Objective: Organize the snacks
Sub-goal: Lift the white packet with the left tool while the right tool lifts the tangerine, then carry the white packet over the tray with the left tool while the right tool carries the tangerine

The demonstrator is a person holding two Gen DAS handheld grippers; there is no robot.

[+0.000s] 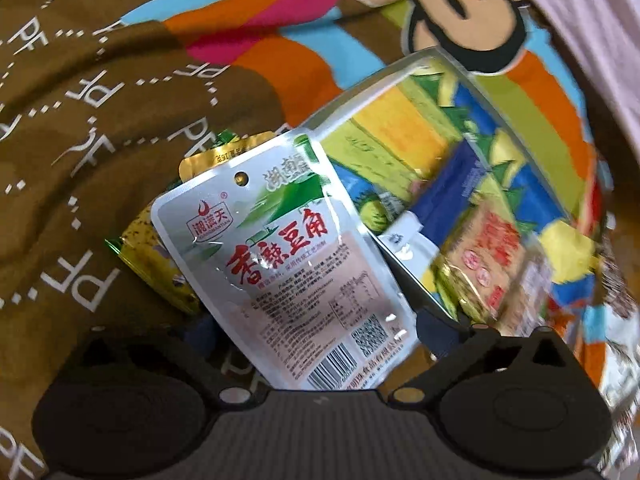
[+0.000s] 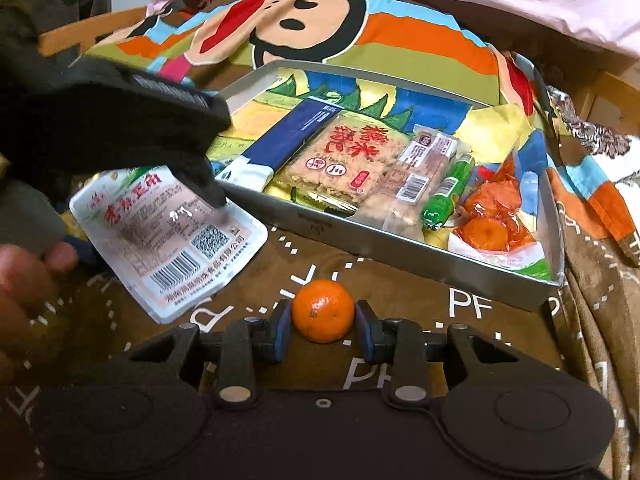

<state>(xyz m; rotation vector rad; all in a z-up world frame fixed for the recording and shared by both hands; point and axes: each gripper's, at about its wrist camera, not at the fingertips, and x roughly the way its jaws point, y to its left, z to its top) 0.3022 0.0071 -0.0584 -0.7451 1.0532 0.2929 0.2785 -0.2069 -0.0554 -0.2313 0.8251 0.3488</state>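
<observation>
Our right gripper point(image 2: 323, 330) pinches the mandarin point(image 2: 323, 310); left gripper point(image 2: 218, 200) clamps the pouch point(image 2: 168, 236), which could snag the tray point(image 2: 400, 248) wall.

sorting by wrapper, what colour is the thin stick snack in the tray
Green stick snack, with small white print; clearest in the right wrist view.

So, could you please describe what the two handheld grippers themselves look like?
Both are matte black plastic. The right gripper has blue fingers on black sliding carriages along a crossbar, silver rivets at the linkage pivots, and two round discs on the body. The left gripper, seen from the right wrist camera, shows a ribbed top surface, and a bare thumb beside it. No cables or sleeves are visible.
</observation>
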